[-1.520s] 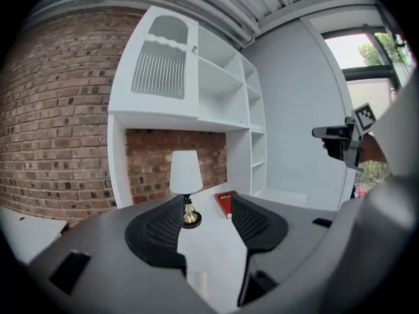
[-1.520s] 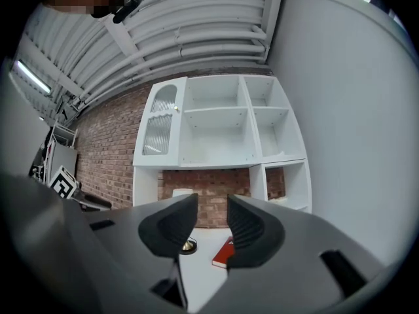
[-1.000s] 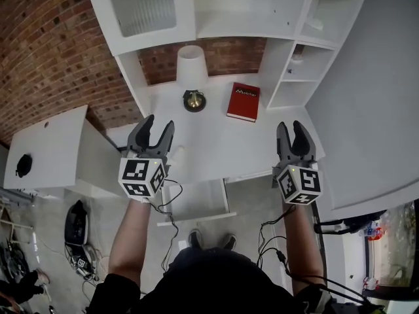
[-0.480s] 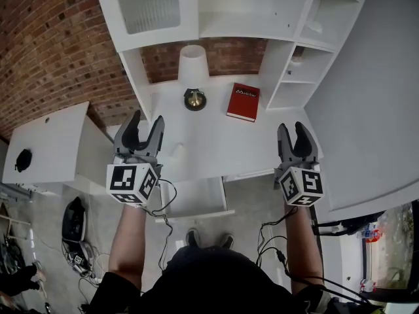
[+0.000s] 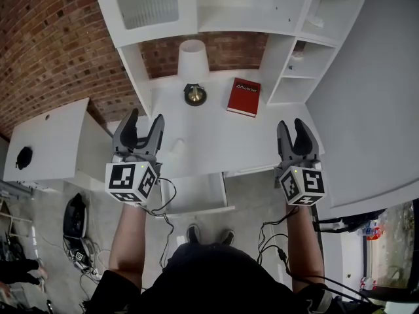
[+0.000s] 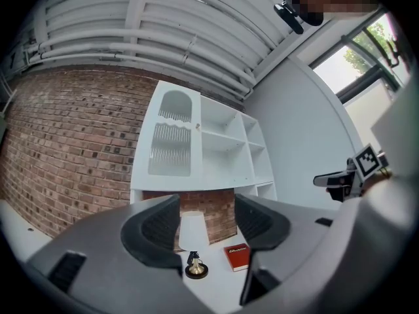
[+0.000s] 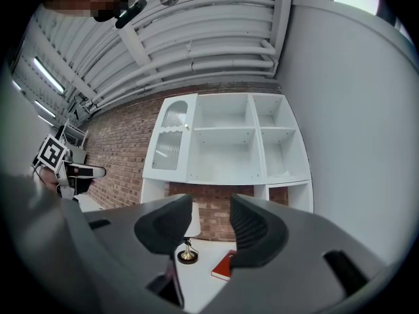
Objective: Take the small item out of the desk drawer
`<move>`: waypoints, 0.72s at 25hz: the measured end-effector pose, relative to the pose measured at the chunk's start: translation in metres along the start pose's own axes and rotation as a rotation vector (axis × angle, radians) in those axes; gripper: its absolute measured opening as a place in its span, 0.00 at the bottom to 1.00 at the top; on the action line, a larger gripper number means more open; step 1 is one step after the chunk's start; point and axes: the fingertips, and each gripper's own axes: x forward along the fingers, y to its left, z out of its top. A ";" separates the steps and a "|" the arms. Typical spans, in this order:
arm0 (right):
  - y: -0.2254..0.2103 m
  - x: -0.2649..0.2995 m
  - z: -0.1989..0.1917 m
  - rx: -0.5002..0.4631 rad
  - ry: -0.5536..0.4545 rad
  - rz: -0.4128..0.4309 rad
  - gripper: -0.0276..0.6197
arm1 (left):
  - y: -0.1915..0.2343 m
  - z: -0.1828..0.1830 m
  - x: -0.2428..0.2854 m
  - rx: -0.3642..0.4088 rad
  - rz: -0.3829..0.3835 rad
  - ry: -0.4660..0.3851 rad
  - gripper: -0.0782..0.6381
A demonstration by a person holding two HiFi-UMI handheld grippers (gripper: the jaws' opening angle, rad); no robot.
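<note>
The small item [image 5: 175,147], pale and too small to make out, lies on the desk [image 5: 222,142] left of the frame's centre, just right of the left gripper [image 5: 145,120]. Below it, in the lower middle of the head view, the drawer [image 5: 196,195] stands pulled out from under the desk's front edge. The left gripper hovers over the desk's left end with its jaws opening and only air between them; its own view looks through the gap at the lamp [image 5: 194,64] and the book [image 5: 243,97]. The right gripper [image 5: 292,128] is at the right of the frame over the desk's right end, well apart from the item, its fingers spread and bare. The lamp stands at the back of the desk, upper centre, the red book flat just to its right. White shelves [image 5: 288,18] fill the top, a brick wall [image 5: 52,44] the upper left
</note>
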 end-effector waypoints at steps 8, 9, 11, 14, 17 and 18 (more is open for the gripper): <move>0.006 0.003 -0.002 0.000 0.012 0.035 0.30 | 0.003 -0.008 0.001 -0.017 0.007 0.020 0.45; 0.007 0.004 -0.002 -0.001 0.013 0.037 0.29 | 0.003 -0.009 0.001 -0.018 0.007 0.021 0.45; 0.008 0.004 -0.003 -0.003 0.014 0.043 0.28 | 0.002 -0.011 0.001 -0.017 0.005 0.026 0.45; 0.010 0.005 -0.004 -0.001 0.015 0.048 0.26 | 0.002 -0.014 0.000 -0.019 0.001 0.032 0.45; 0.011 0.008 -0.006 0.004 0.018 0.052 0.26 | 0.003 -0.015 0.001 -0.024 0.001 0.034 0.45; 0.011 0.009 -0.007 0.005 0.019 0.053 0.26 | 0.003 -0.016 0.001 -0.026 0.002 0.034 0.45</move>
